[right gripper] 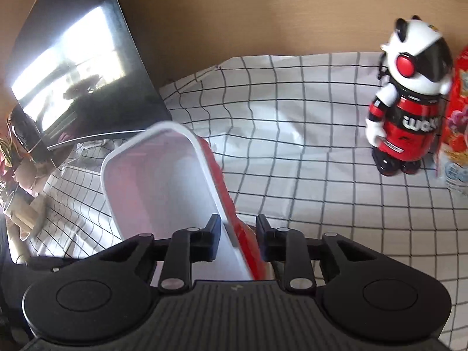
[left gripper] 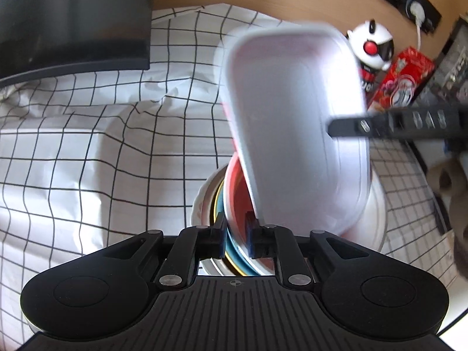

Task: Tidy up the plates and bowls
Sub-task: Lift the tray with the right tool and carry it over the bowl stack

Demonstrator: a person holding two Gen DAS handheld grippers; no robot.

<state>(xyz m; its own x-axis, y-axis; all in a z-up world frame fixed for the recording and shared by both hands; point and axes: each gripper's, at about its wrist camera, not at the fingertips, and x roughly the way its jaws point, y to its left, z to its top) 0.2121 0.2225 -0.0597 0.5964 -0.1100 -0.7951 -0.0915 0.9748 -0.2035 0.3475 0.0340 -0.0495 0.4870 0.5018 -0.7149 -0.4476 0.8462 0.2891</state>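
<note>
Both tools clamp: L [left gripper: 237, 235] stacked bowls [left gripper: 234, 193], R [right gripper: 238, 238] 1 tray [right gripper: 163, 181].

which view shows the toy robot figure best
The right wrist view: the toy robot figure stands whole on the checked cloth, head to feet. The left wrist view catches only its head and upper body, small and partly hidden behind the tilted white dish.

A wooden table [right gripper: 222, 14] carries a white black-gridded cloth [right gripper: 307, 152]. On the cloth, a toy robot [right gripper: 406, 102] stands at two o'clock; a dark monitor [right gripper: 87, 67] at ten o'clock.
</note>
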